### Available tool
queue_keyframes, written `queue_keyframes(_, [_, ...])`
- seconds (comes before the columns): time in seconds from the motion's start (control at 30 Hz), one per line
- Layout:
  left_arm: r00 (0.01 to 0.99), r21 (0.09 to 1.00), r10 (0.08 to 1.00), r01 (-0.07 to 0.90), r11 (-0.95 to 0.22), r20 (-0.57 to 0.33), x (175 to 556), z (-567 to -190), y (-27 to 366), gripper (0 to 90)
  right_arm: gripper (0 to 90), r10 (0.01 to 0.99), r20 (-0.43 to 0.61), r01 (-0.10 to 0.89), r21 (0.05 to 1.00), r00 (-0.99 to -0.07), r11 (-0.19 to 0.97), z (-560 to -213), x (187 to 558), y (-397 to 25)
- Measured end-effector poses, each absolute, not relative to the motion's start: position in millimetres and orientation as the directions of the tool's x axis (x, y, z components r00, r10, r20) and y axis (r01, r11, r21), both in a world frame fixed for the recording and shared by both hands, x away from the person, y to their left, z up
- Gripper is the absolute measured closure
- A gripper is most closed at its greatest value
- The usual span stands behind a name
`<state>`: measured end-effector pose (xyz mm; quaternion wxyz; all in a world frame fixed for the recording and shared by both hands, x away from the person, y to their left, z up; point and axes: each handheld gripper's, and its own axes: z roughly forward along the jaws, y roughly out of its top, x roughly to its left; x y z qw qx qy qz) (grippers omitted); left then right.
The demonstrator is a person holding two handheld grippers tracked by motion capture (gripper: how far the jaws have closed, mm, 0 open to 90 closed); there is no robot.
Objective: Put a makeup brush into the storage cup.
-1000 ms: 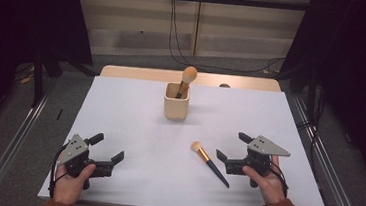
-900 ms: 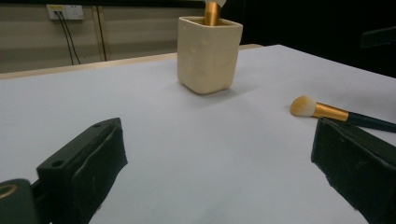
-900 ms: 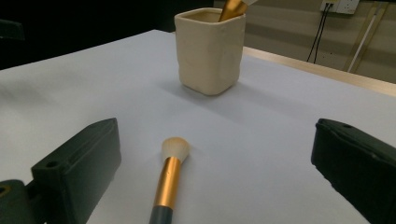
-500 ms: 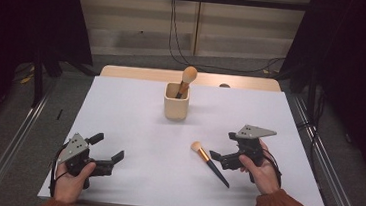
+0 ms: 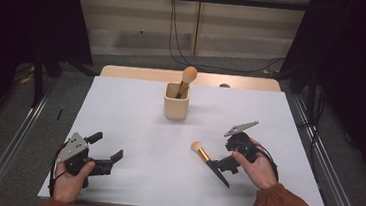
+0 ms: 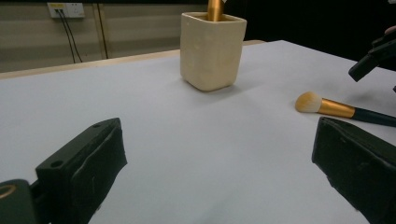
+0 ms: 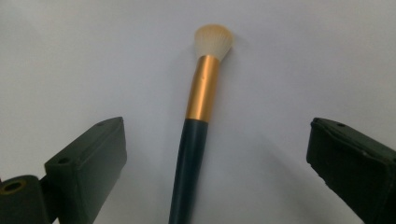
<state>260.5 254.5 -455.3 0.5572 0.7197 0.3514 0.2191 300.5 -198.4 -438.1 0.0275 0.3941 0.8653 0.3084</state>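
Note:
A makeup brush [image 5: 202, 152] with cream bristles, a gold ferrule and a dark handle lies flat on the white table [image 5: 135, 114], right of centre. My right gripper [image 5: 223, 158] hangs tilted over its handle end and is open. In the right gripper view the brush [image 7: 201, 93] runs up between the two spread jaws of that gripper [image 7: 217, 140], and nothing touches it. My left gripper [image 5: 106, 146] rests open near the front left with nothing between its jaws [image 6: 219, 149]. The left gripper view shows the brush [image 6: 334, 108] lying at the right.
A cream square cup [image 5: 176, 101] stands at the back centre of the table with a second round-headed brush [image 5: 187, 78] leaning in it. The left gripper view has the cup [image 6: 212, 49] straight ahead. The table's wooden back edge [image 5: 138, 73] lies beyond.
My right gripper has moved left and forward, tilting down over the brush's handle. The left gripper and the brush have stayed put.

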Motion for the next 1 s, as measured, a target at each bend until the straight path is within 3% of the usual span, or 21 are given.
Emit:
queue_keyframes(0.43, [0.655,0.957,0.753,0.258,-0.134,-0.071,260,-454,257,2.6,5.1,0.64,0.156,0.636,0.422,-0.753,0.646,-444,306,-174])
queue_keyframes(0.73, [0.647,0.952,0.758,0.275,-0.137,-0.078,262,-456,257,3.1,7.3,0.665,0.119,0.669,0.268,-0.737,0.693,-449,317,-161])
queue_keyframes(0.93, [0.658,0.951,0.75,0.271,-0.152,-0.067,262,-456,256,2.8,29.0,0.659,0.116,0.666,0.227,-0.743,0.711,-450,322,-153])
queue_keyframes(1.0, [0.648,0.95,0.759,0.271,-0.154,-0.062,262,-457,257,2.9,31.8,0.656,0.106,0.661,0.22,-0.747,0.717,-450,323,-150])
